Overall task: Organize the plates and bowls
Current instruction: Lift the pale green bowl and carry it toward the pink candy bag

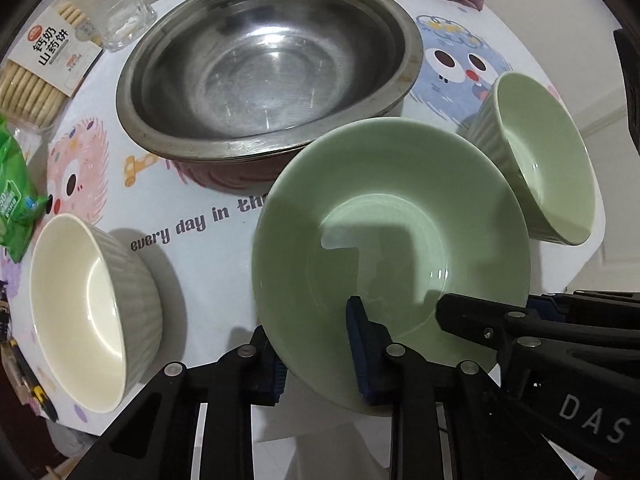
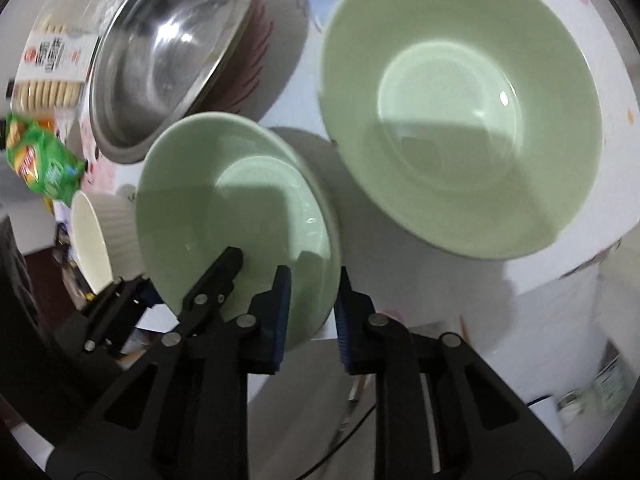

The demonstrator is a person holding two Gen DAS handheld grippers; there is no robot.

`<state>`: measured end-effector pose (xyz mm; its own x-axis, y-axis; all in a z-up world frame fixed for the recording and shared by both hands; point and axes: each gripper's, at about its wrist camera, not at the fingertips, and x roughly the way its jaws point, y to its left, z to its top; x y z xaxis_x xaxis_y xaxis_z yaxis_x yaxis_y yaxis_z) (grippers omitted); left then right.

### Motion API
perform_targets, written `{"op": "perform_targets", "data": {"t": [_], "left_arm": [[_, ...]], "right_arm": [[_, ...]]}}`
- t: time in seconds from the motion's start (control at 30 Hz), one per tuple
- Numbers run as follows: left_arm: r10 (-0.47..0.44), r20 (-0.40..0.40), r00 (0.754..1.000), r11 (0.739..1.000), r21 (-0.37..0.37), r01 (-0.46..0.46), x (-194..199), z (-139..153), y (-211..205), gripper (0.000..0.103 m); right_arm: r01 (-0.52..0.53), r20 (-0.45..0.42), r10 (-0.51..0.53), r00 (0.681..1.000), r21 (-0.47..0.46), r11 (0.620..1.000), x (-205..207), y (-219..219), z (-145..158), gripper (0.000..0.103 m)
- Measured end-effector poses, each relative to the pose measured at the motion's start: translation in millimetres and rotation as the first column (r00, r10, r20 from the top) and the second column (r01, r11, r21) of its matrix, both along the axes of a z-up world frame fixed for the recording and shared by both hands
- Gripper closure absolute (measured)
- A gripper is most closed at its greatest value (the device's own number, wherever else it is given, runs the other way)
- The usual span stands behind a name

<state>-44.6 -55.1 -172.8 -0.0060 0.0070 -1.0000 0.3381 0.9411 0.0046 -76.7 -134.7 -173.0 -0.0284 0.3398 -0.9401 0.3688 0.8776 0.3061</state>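
I have the green plate [image 1: 392, 240] at the near edge of the table [image 1: 208, 280], gripped on its near rim by both tools. My left tool [image 1: 316, 356] is narrowed onto the rim, one blue pad inside the plate and one underneath. My right tool [image 2: 312, 312] pinches the same plate [image 2: 236, 216] a little further along the rim, pads on either face. The plate is glossy pale green, wide-brimmed, with a shallow well and the tools' shadow across it. Just beside it on the right stands a green bowl [image 1: 540, 156]; a cream ribbed bowl [image 1: 92, 312] sits to its left, and a steel basin [image 1: 268, 64] behind, all bare inside.
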Motion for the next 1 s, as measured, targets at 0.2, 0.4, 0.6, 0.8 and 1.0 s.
{"op": "perform_targets", "data": {"t": [0.2,0.4,0.6,0.8,1.0], "left_arm": [[0.015,0.000,1.000,1.000,0.007,-0.015,1,2,9,0.085],[0.032,0.002,0.999,0.999,-0.002,-0.032,-1,3,14,0.086],[0.043,0.043,0.998,0.999,-0.006,-0.043,9,19,13,0.086],[0.064,0.096,0.993,0.998,-0.024,-0.062,11,56,14,0.086],[0.075,0.132,0.988,0.995,-0.068,-0.067,33,85,-3,0.086]], "right_arm": [[-0.070,0.028,0.071,0.997,-0.028,0.997,-1,4,1,0.087],[-0.102,0.039,0.104,0.994,-0.028,0.994,-3,14,4,0.087],[-0.110,0.070,0.111,0.991,-0.014,0.994,-1,16,20,0.087],[-0.096,0.128,0.093,0.987,0.018,0.995,3,7,54,0.087],[-0.082,0.191,0.078,0.978,0.015,0.997,13,-5,91,0.087]]}}
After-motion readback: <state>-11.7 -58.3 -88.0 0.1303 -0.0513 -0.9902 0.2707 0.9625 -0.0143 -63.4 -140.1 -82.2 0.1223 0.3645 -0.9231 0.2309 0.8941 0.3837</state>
